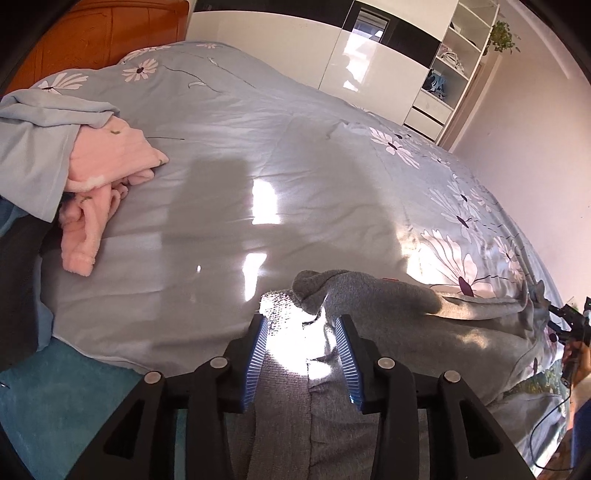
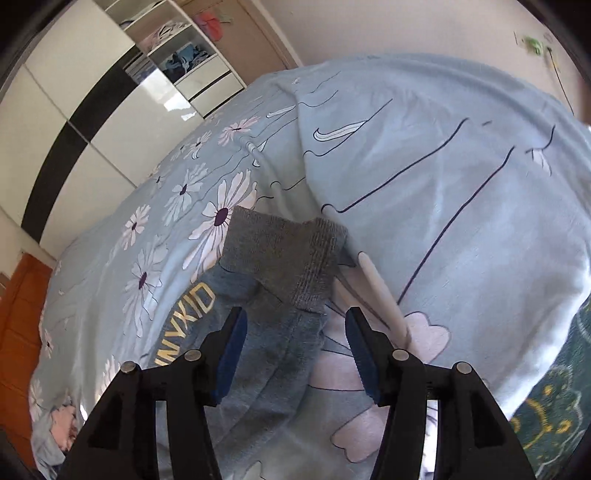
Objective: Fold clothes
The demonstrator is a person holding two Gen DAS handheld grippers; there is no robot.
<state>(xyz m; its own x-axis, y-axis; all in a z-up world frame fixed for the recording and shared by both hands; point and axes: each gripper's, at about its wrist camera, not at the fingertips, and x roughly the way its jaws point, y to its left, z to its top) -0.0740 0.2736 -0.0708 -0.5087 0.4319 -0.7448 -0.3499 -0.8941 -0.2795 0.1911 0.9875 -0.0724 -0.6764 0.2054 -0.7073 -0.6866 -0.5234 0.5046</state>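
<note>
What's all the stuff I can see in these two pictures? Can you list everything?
Grey sweatshirt: one, grey with yellow lettering, spread on the near side of the bed; a ribbed cuff folded over.
Pink garment: one, pale pink, crumpled at the bed's far left.
Light blue garment: one, lying over the pink one.
Duvet: one, pale blue with white daisies, covering the bed.
Headboard: one, orange wood.
Wardrobe: one, glossy white and black, with open shelves.
Plant: one, green, atop the shelves.
Left gripper: black, blue-padded fingers open over the sweatshirt.
Right gripper: same, open above the cuff.
</note>
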